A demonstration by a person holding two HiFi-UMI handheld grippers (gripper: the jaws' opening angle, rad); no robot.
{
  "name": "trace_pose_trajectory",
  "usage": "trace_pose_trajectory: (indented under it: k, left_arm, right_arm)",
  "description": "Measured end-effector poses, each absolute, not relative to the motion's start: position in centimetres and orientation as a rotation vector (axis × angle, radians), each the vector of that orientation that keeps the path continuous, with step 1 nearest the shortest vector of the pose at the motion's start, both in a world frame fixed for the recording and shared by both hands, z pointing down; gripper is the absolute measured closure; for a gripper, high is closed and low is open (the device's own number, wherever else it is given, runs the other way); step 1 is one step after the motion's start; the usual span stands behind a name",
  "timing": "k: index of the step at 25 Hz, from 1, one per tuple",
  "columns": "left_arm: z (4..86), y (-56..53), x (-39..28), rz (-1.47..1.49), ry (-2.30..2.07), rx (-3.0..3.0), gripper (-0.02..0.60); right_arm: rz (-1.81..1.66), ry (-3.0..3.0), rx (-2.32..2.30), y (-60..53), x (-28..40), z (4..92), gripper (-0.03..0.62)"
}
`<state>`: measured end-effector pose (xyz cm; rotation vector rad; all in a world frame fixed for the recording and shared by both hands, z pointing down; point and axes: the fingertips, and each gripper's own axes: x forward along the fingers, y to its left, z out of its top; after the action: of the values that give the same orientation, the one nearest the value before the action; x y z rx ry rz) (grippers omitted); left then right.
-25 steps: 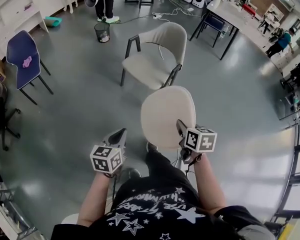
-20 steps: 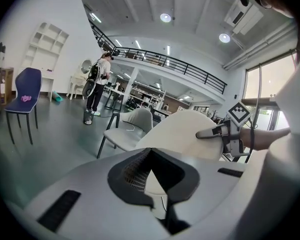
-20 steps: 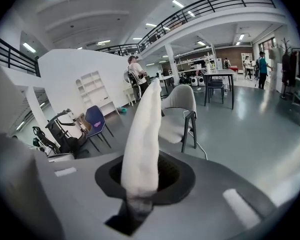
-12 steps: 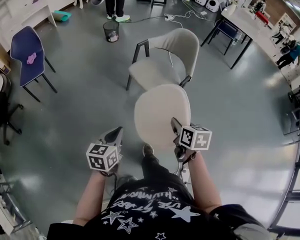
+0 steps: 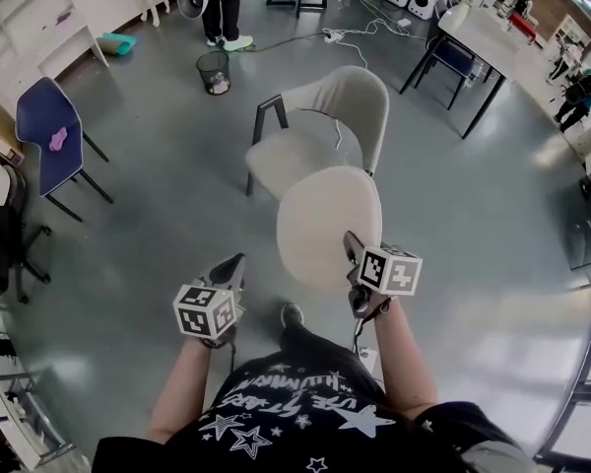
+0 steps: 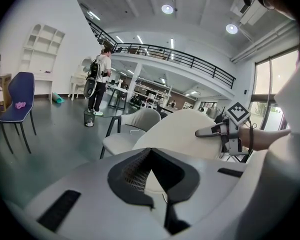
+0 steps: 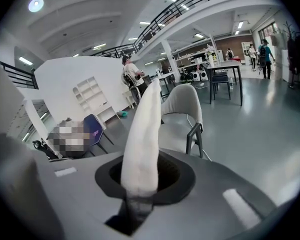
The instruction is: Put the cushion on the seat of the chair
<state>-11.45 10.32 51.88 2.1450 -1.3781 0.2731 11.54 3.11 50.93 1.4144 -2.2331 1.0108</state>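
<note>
Closer now than a second ago, the beige chair [image 5: 295, 151] stands just ahead, and the round cushion [image 5: 327, 225], held above the floor, overlaps the seat's near edge in the head view. Both forearms reach forward, angled downward. The right tongs [image 5: 351, 239] pinch the cushion's near rim; the left tongs [image 5: 241, 259] are closed and empty, just beside it.

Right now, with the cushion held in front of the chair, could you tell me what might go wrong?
1. Only the right gripper clamps the cushion, at one edge. The left gripper is shut and off it, so the cushion may droop or slip out.
2. The chair stands turned, its backrest to the right in the head view. The cushion could catch that or the arm frame and land askew.
</note>
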Motion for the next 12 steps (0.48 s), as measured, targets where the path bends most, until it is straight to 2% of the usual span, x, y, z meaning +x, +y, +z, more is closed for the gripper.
trace_pose_trajectory:
  k: [12]
  left_arm:
    - [50.5,2.7,-10.5,0.280,-1.507,2.103,0.574]
  right_arm:
    - [1.032,-2.278,1.373,-4.3,15.1,51.5,0.534]
